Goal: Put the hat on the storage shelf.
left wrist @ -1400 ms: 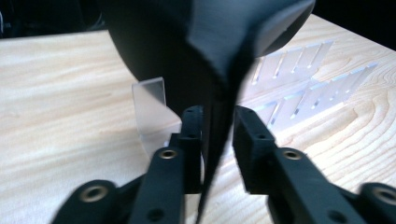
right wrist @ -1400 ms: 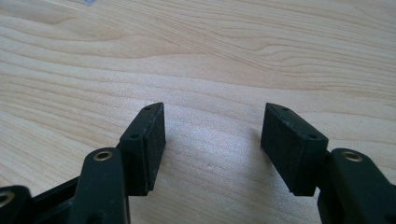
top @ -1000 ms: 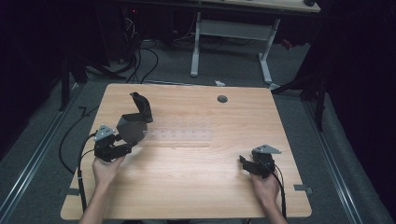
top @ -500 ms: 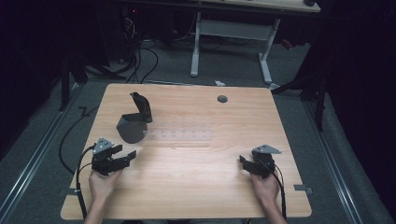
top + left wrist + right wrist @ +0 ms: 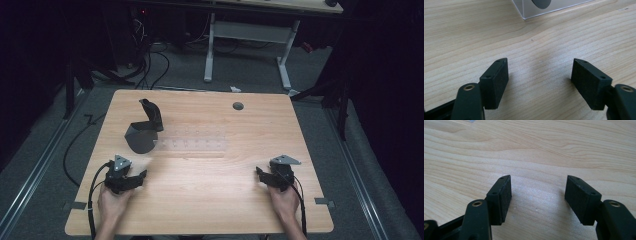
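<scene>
A dark grey cone-shaped piece with a black upright arm (image 5: pixel 144 131) stands at the table's left rear. Beside it lies a clear plastic rack (image 5: pixel 196 144), whose corner (image 5: pixel 554 8) with a dark disc behind it reaches the top of the left gripper view. My left gripper (image 5: pixel 139 176) rests low at the front left, nearer the person than the dark piece and apart from it. Its jaws have just been opening, with only bare wood between its pads (image 5: pixel 496 82). My right gripper (image 5: pixel 261 175) is open at the front right, over bare wood (image 5: pixel 539 192).
The wooden table (image 5: pixel 210 200) has a round cable hole (image 5: pixel 238 106) at its rear. Cables trail from both grippers toward the front edge. Beyond the table are a white desk frame (image 5: pixel 245 35) and floor cables.
The left hand has drawn back from the dark piece toward the front edge and sunk lower, its jaws spreading a little. The right hand has kept still.
</scene>
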Motion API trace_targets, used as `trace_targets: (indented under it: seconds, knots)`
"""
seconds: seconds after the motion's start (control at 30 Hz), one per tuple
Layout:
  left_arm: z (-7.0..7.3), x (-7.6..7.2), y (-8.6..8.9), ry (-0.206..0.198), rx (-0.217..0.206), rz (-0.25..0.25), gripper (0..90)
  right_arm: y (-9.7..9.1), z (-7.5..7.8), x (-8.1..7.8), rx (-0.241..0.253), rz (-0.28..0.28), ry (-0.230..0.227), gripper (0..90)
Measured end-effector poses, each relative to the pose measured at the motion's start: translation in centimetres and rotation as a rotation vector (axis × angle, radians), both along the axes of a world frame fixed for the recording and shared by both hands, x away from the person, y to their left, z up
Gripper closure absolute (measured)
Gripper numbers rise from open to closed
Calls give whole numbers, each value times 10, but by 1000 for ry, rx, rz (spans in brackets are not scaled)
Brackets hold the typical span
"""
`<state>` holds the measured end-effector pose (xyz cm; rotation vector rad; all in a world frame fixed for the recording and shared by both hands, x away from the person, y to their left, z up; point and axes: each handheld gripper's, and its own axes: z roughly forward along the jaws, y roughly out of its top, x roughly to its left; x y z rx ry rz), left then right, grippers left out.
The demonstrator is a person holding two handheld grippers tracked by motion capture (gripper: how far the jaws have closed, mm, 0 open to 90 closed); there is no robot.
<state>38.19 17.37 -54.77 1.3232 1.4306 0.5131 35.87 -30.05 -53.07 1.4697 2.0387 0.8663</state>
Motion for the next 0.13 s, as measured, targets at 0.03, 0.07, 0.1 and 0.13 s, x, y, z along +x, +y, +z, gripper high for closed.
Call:
trace_targets:
  seconds: [0.03,0.07,0.1,0.13]
  knots:
    - [0,0,0,2,1,2,288,0,0,0,1,0,0,381]
    - [0,0,0,9,5,-1,273,0,0,0,1,-1,1,380]
    - [0,0,0,7,7,2,255,0,0,0,0,-1,1,372]
    - [-1,0,-1,7,9,3,244,0,0,0,-2,-8,3,365]
